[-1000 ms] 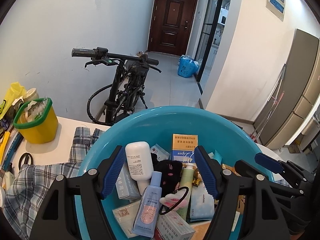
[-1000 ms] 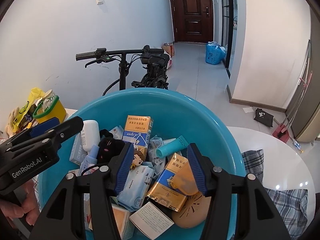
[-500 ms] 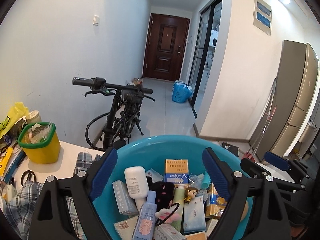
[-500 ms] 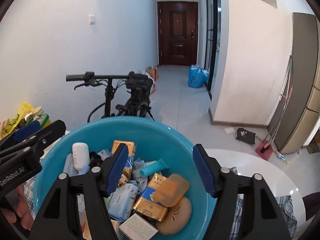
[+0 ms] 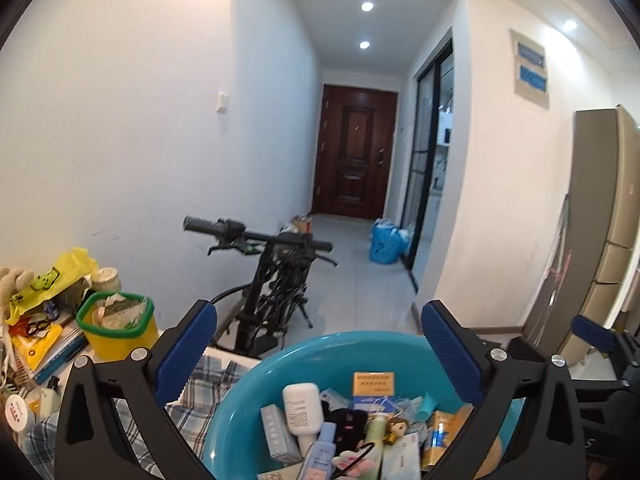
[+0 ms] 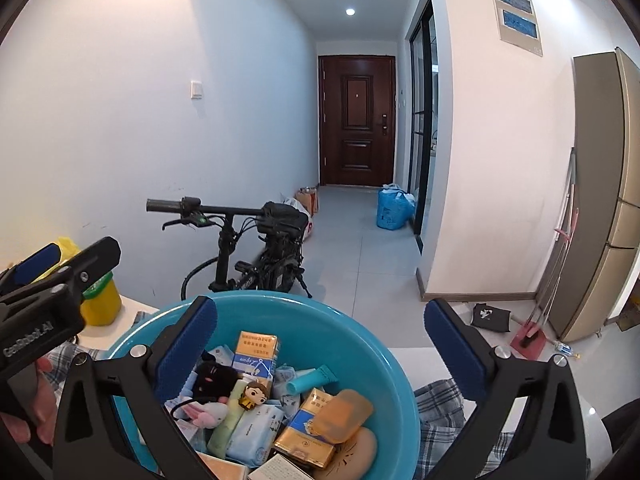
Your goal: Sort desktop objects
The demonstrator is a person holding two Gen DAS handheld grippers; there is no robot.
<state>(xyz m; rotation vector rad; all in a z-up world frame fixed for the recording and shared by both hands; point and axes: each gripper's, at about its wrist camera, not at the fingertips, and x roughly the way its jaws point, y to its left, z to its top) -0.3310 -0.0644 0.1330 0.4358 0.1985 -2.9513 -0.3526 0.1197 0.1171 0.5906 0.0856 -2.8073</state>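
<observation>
Surface: a white table (image 6: 424, 360), partly covered by a blue-and-white plaid cloth (image 5: 208, 384).

Item 1: a teal plastic basin (image 6: 320, 320) resting on the cloth, filled with sorted desktop objects: an orange-and-white carton (image 6: 256, 352), a white lotion bottle (image 5: 302, 404), a black plush toy (image 6: 212, 378), a small doll figure (image 6: 254, 394), a teal tube (image 6: 312, 376), gold-and-blue boxes (image 6: 306, 432), an orange soap case (image 6: 342, 414) and packs of wipes (image 6: 256, 428).

Item 2: the left gripper (image 5: 316, 336), held above the near side of the basin, jaws just opened to their widest, nothing between the blue pads.

Item 3: the right gripper (image 6: 320, 336), likewise over the basin, jaws just opened fully wide and holding nothing.

Item 4: at the table's left end, a yellow tub with a green rim (image 5: 116, 328), a yellow bag (image 5: 52, 280), stacked books and scissors (image 5: 36, 326).

Room: white walls, a grey tiled floor (image 6: 360, 252), a black bicycle (image 6: 256, 248) against the left wall, a dark brown door (image 6: 356, 120) at the corridor's end, a blue bag (image 6: 392, 210) beside a glass partition, a beige cabinet (image 6: 604, 192) at right.
</observation>
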